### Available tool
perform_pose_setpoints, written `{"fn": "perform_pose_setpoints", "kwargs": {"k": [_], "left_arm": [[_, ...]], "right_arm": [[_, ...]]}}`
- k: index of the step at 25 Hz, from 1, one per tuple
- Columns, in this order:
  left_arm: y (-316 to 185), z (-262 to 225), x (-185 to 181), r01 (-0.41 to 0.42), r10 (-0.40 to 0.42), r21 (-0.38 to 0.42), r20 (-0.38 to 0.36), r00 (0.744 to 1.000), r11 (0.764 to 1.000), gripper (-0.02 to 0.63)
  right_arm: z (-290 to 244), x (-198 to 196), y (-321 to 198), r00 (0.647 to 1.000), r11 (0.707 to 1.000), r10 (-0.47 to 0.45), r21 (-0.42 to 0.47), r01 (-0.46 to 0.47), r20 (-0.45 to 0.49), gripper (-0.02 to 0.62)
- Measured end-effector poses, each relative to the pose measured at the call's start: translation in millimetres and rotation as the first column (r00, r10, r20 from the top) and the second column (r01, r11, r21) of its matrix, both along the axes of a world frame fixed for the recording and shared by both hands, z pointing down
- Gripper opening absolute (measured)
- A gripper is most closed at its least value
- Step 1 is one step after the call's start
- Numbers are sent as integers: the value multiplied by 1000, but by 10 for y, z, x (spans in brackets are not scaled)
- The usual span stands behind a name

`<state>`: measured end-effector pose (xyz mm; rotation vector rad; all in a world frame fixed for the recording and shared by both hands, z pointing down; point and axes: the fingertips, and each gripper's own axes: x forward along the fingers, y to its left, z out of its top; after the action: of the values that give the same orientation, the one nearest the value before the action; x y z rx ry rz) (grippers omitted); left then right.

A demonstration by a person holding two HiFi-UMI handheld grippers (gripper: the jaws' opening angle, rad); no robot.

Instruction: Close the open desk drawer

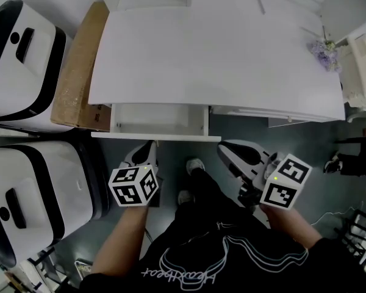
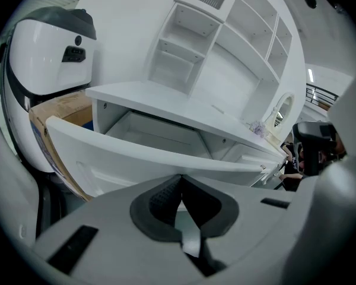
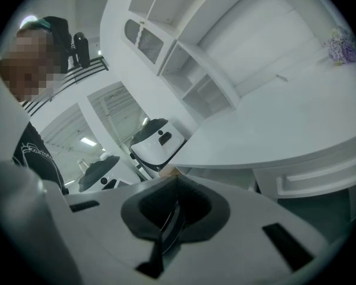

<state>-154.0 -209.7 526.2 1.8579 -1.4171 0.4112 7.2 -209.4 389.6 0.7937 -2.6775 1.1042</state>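
White desk drawer (image 1: 157, 122) pulled open

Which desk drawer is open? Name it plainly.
The left drawer, pulled out from under the desktop beside the cardboard box; the right drawer sits pushed in, shut.

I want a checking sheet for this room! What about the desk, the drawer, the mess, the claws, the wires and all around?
Surface: white desk, top nearly bare.
Job's things: drawer pulled out, nothing seen inside.
Clutter: purple flowers at the desk's right end; cardboard box beside its left end.
Claws: left claw shut, empty, close before the drawer front; right claw shut, empty.
Cables: one thin cable on the floor, right.
Surroundings: two white-and-black machines at left; shelves on the desk; another person at right.
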Motion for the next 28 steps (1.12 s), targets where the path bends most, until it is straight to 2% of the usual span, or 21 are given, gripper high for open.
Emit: {"fn": "perform_pose_setpoints", "kwargs": {"k": [28], "left_arm": [[-742,1,11,13,-15,59,34,999,998,5]], "right_arm": [[355,106,-476,1000,997,-6,-72,5,-20,6]]}}
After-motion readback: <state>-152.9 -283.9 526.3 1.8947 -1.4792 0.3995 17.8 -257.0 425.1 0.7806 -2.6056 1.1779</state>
